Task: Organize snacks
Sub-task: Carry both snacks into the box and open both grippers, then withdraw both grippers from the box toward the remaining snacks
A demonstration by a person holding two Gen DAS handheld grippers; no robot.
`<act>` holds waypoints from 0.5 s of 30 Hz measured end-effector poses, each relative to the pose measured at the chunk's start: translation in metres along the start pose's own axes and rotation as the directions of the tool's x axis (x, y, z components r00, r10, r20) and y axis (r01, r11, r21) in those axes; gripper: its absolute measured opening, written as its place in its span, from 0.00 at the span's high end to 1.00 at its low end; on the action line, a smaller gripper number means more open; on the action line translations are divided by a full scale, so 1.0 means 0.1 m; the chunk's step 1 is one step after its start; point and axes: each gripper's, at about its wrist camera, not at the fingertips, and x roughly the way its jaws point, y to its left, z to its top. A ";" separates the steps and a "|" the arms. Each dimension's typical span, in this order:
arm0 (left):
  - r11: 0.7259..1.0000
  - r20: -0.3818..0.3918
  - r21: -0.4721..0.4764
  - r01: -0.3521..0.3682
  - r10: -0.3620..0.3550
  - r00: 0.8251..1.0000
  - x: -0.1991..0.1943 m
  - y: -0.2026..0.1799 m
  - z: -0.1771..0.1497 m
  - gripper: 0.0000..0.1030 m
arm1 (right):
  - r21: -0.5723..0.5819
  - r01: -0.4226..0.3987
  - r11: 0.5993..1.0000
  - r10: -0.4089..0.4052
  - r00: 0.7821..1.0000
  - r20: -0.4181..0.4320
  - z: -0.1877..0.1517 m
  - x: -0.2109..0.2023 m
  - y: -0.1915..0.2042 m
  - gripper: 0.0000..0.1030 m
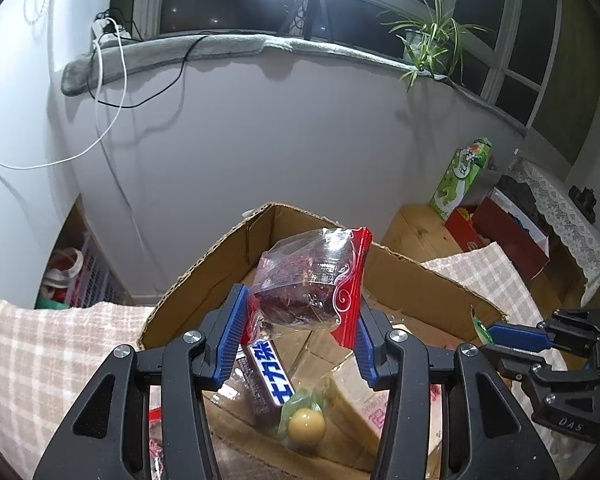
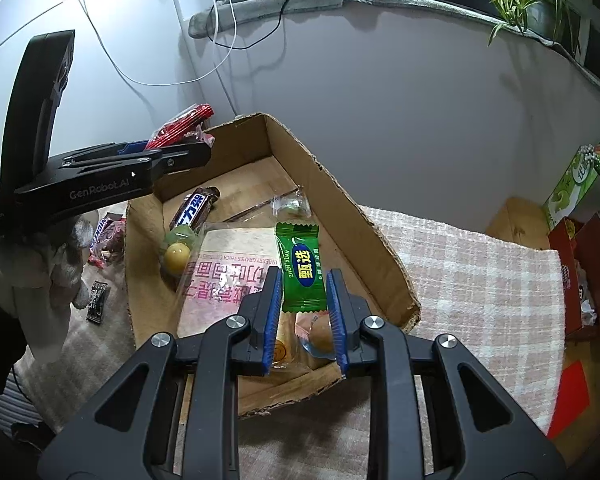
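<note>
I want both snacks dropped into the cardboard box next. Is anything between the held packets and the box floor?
Nothing visible blocks either drop. The left hand-held gripper holds the red packet over the open cardboard box; the right hand-held gripper holds the green packet there too. Only snacks already inside lie below.

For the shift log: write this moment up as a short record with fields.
left gripper: shut on a red and clear snack bag, held above the box
right gripper: shut on a green packet, over the box
cardboard box: open, on a checked cloth
in box: chocolate bar, pink-print bag, yellow ball sweet
</note>
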 end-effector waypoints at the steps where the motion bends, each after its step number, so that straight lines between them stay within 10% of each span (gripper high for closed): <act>1: 1.000 0.001 -0.001 -0.002 0.002 1.000 0.01 0.00 0.00 0.54 | -0.001 0.001 1.000 -0.001 1.000 0.002 0.00 0.00 0.00 0.77; 5: 1.000 -0.001 -0.011 -0.002 0.002 1.000 0.04 0.00 0.02 0.52 | -0.009 0.008 1.000 -0.008 1.000 0.009 0.01 -0.01 0.02 0.76; 9: 1.000 -0.001 -0.025 -0.012 0.012 1.000 0.02 0.02 0.05 0.37 | -0.010 0.024 1.000 -0.024 0.999 0.036 0.00 -0.06 0.05 0.45; 15: 1.000 0.013 -0.026 -0.013 0.013 1.000 -0.05 0.04 0.05 0.37 | -0.013 0.023 1.000 -0.023 0.999 0.041 0.00 -0.11 0.10 0.43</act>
